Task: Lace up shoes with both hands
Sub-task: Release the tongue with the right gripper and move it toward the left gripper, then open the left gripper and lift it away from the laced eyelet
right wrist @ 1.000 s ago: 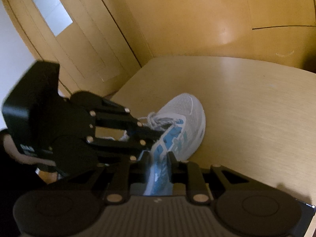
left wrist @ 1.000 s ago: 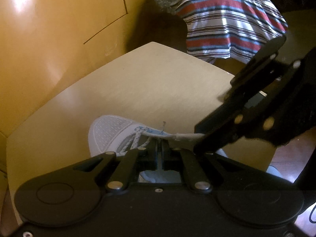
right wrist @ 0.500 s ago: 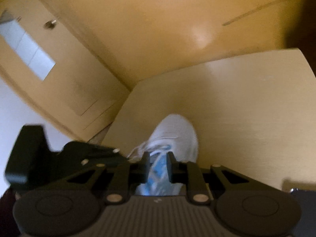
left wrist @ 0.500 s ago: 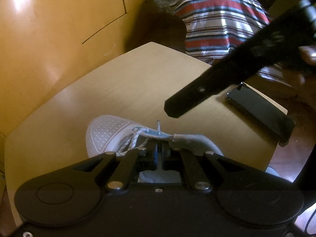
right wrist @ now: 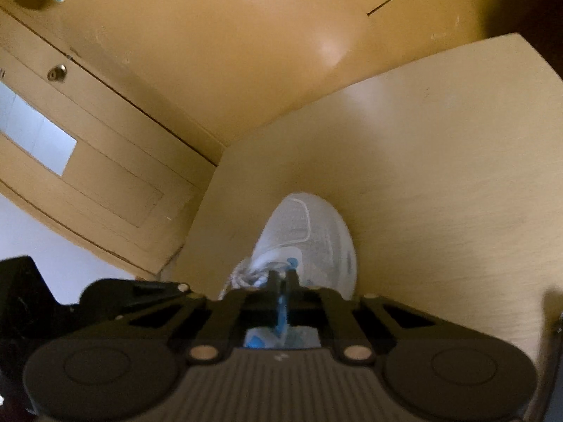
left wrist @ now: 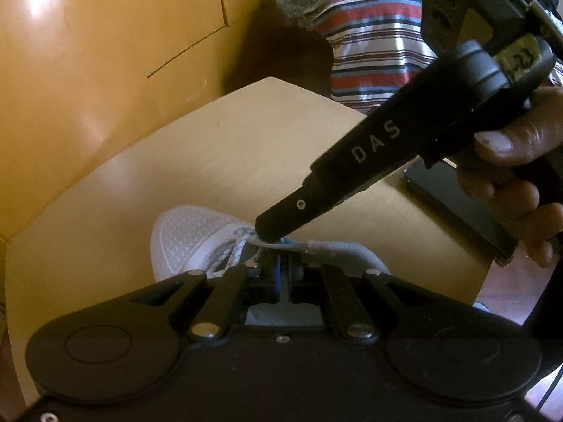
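Left wrist view: your left tongs (left wrist: 284, 263) sit low over the shoe (left wrist: 197, 239), jaws opening, a narrow gap between them. I can't tell whether any lace (left wrist: 235, 251) is in that gap. The shoe lies on the table (left wrist: 228, 147), toe pointing toward 11 o'clock, white mesh toe, speckled lace crossing the eyelets. Your right tongs (left wrist: 267, 234) come in from 2 o'clock, tip down on the lace just above the left tongs' fingertips; a short white lace end runs from that tip toward 3 o'clock. Your right hand (left wrist: 510, 176) grips the handle at 3 o'clock. A dark phone (left wrist: 454, 197) lies on the table beneath it. Striped bedding (left wrist: 380, 45) at 1 o'clock, beyond the table.

Right wrist view: right tongs (right wrist: 279, 279) closed, fingers together over the shoe's (right wrist: 309, 232) laced part. What they pinch is blurred, can't tell. Shoe toe points to 12 o'clock. Left tongs' body (right wrist: 105, 299) sits at 9 o'clock. Door (right wrist: 88, 161) at 10 o'clock.
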Demonstrator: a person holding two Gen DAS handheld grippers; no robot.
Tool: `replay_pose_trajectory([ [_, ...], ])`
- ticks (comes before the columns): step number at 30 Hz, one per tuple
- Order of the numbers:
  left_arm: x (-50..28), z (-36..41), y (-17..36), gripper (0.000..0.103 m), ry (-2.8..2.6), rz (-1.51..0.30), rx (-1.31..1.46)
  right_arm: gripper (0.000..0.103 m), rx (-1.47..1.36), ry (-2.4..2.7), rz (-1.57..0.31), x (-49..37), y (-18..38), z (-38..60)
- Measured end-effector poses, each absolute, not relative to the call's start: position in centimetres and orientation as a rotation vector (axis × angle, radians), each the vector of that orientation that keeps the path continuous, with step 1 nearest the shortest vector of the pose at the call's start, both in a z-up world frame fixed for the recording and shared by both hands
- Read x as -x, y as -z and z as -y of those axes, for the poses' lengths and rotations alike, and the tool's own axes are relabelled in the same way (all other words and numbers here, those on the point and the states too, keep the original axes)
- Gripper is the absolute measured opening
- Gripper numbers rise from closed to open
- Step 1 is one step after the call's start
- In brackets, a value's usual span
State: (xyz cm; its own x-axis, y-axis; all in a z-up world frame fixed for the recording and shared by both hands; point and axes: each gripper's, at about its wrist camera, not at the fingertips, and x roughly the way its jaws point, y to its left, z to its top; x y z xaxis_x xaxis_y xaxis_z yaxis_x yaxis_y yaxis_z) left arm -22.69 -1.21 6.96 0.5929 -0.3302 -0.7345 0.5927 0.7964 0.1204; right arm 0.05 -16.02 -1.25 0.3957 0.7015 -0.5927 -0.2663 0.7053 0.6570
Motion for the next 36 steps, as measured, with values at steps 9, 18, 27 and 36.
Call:
replay_pose_trajectory([
  [9, 25.7, 1.3, -5.7, 0.046, 0.444, -0.687, -0.615, 0.002, -0.455, -0.385, -0.671, -1.4, -5.8, 25.9],
  [18, 25.7, 0.5, -5.7, 0.047, 0.423, -0.710, -0.626, 0.002, -0.457, 0.062, -0.376, 1.5, -12.2, 40.9],
  [27, 25.5, 0.6, -5.7, 0.052, 0.395, -0.726, -0.624, 0.002, -0.382, 0.158, -0.343, 2.9, -12.7, 42.7],
  [36, 26.0, 0.0, -9.1, 0.051, 0.508, -0.784, -0.527, 0.002, -0.384, -0.114, -0.428, 2.3, -12.3, 38.7],
])
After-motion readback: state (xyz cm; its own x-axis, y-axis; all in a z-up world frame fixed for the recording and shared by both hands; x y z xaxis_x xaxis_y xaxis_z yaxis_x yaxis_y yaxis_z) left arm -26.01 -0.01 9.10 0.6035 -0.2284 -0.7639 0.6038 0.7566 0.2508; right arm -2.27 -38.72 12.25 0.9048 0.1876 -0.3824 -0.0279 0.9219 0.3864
